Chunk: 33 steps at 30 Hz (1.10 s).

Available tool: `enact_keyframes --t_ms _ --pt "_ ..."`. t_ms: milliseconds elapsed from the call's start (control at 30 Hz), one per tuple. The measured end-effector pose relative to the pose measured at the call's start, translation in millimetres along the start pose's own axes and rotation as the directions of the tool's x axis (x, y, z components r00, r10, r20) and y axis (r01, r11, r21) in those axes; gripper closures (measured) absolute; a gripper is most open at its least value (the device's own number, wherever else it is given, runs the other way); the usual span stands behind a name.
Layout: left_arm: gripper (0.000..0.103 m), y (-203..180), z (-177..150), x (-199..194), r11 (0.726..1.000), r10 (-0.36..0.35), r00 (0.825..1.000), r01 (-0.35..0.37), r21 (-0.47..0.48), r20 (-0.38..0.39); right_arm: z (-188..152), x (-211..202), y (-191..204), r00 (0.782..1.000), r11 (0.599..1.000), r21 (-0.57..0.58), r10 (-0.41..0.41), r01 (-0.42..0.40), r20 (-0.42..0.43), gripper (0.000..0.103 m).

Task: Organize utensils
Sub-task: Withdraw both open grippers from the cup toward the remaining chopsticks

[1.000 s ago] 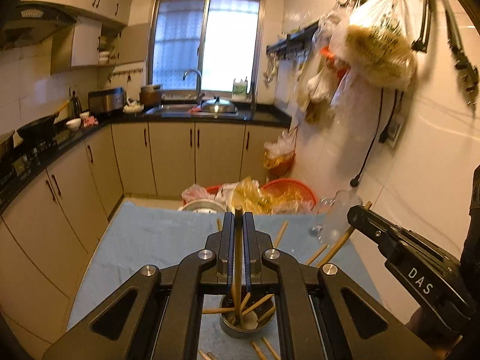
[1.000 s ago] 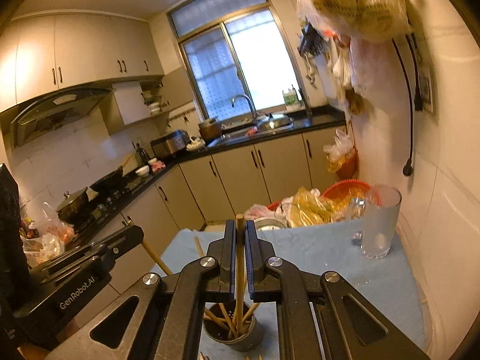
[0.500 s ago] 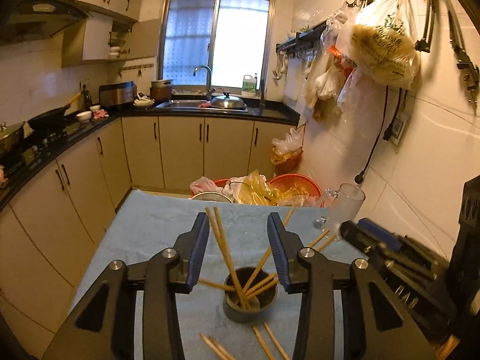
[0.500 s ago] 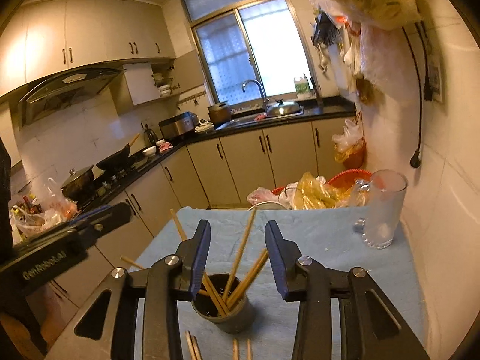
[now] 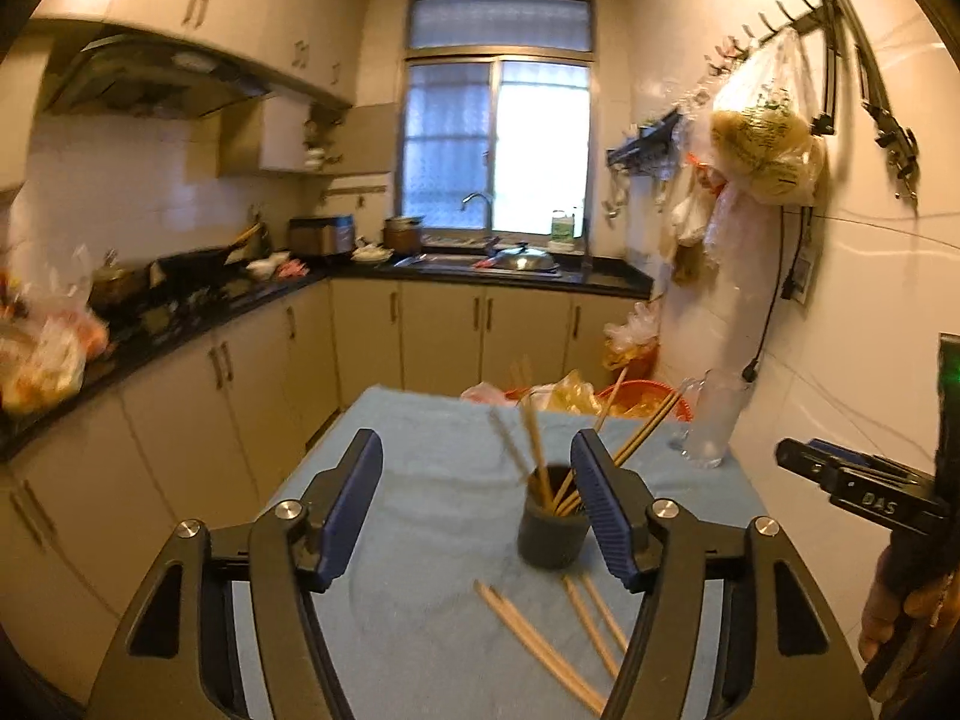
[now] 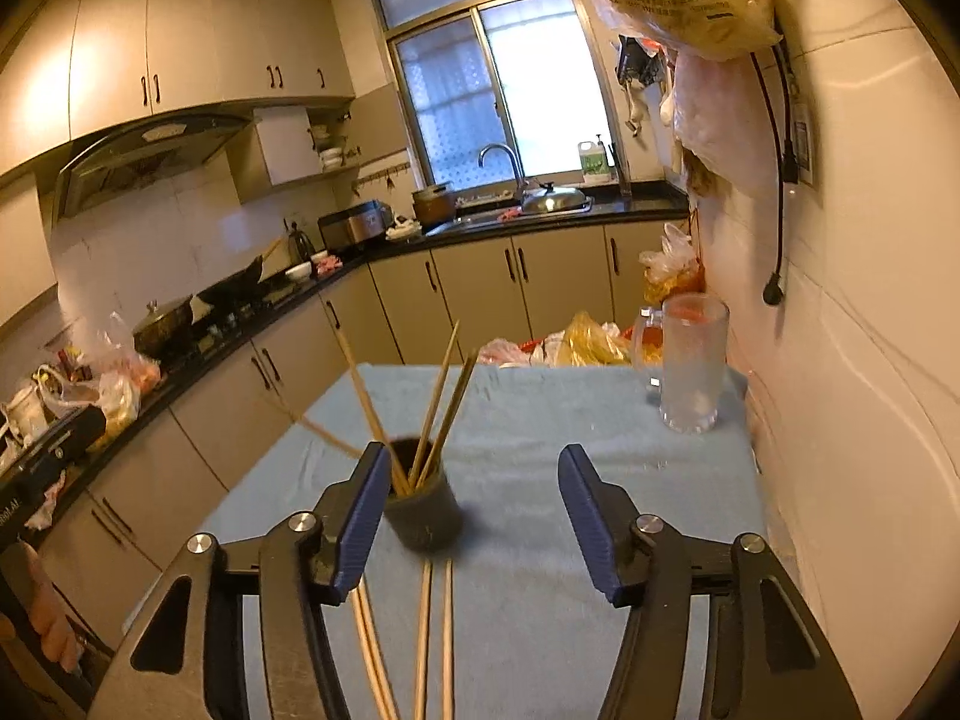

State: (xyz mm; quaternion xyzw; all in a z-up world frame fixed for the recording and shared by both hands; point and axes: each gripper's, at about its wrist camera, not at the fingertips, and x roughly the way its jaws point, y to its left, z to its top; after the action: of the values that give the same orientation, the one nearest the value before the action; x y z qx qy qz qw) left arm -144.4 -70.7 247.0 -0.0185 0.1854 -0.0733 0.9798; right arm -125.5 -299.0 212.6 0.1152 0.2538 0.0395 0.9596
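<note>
While several slim wooden chopsticks (image 6: 441, 402) already stand fanned in the small dark cylindrical holder cup (image 6: 423, 510), four more wooden chopsticks (image 5: 540, 636) lie loose on the cloth just in front of it, so the sorting looks partway done and between picks. Neither tool carries anything: the left gripper (image 5: 477, 510) has its blue-padded fingers spread wide, with the cup showing behind its right-hand finger, and the right gripper (image 6: 468, 516) is equally spread, the cup sitting just beside its left-hand finger.

My judgement is that the next move calls for lowering one gripper over a single loose stick, lining the pads across its width, and pinching near the middle so it lifts level. Two of the sticks lie almost touching, so taking one cleanly may need care; the upright sticks lean outward and could be knocked on the way in.

Under everything is a pale blue cloth-covered table (image 5: 420, 438), wrinkled in places. At its far right corner stands a frosted glass mug (image 6: 690, 360), well apart from the cup, with crumpled plastic bags (image 6: 591, 342) beyond the far edge. Beige cabinets, a black counter, a sink under the window (image 6: 486, 84) and a bulging bag hung on the white tiled wall (image 5: 762, 150) fill the room.
</note>
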Motion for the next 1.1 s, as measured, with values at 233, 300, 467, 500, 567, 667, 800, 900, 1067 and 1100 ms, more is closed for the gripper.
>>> enact_keyframes --t_ms 233,300,467,500,567,667,800,900,1067,1100 --pt "0.039 38.2 -32.4 -9.2 0.998 0.037 0.997 -0.04 -0.049 -0.064 -51.2 -18.4 27.6 0.998 0.999 -0.02 -0.037 0.036 -0.043 0.034" --pt "0.039 53.1 -39.8 -19.5 0.997 0.046 0.997 -0.049 -0.055 -0.059 -65.9 -20.1 36.6 0.997 0.999 -0.017 -0.051 0.05 -0.052 0.033" --pt "0.039 87.6 -52.6 -45.1 0.996 0.077 0.995 -0.079 -0.029 -0.066 -98.5 -21.6 56.2 0.992 0.997 0.014 -0.078 0.08 -0.096 0.032" --pt "0.039 96.4 -56.1 -52.1 0.997 0.076 0.995 -0.078 -0.025 -0.064 -102.9 -23.6 60.7 0.99 0.995 0.01 -0.093 0.094 -0.105 0.033" --pt "0.039 107.9 -60.1 -62.4 0.997 0.076 0.996 -0.077 -0.024 -0.056 -109.8 -33.5 68.3 0.986 0.992 -0.004 -0.123 0.123 -0.111 0.033" --pt "0.038 132.2 -72.6 -83.0 0.997 0.066 0.996 -0.069 -0.041 -0.054 -119.4 -59.2 73.3 0.974 0.978 -0.05 -0.206 0.202 -0.097 0.033" --pt "0.036 153.0 -90.1 -102.3 0.996 0.063 0.996 -0.066 -0.058 -0.067 -137.3 -104.2 64.6 0.934 0.933 -0.117 -0.35 0.34 -0.077 0.027" --pt "0.036 163.6 -103.4 -112.7 0.996 0.063 0.996 -0.068 -0.061 -0.069 -150.6 -121.0 46.7 0.907 0.914 -0.093 -0.403 0.394 -0.118 0.026" --pt "0.034 166.7 -115.4 -104.6 0.996 0.056 0.993 -0.063 -0.065 -0.107 -164.8 -94.4 30.6 0.937 0.965 0.018 -0.248 0.26 -0.246 0.033" --pt "0.034 165.8 -115.8 -98.8 0.996 0.056 0.991 -0.064 -0.062 -0.121 -167.5 -80.2 33.4 0.939 0.975 0.02 -0.206 0.22 -0.276 0.039"
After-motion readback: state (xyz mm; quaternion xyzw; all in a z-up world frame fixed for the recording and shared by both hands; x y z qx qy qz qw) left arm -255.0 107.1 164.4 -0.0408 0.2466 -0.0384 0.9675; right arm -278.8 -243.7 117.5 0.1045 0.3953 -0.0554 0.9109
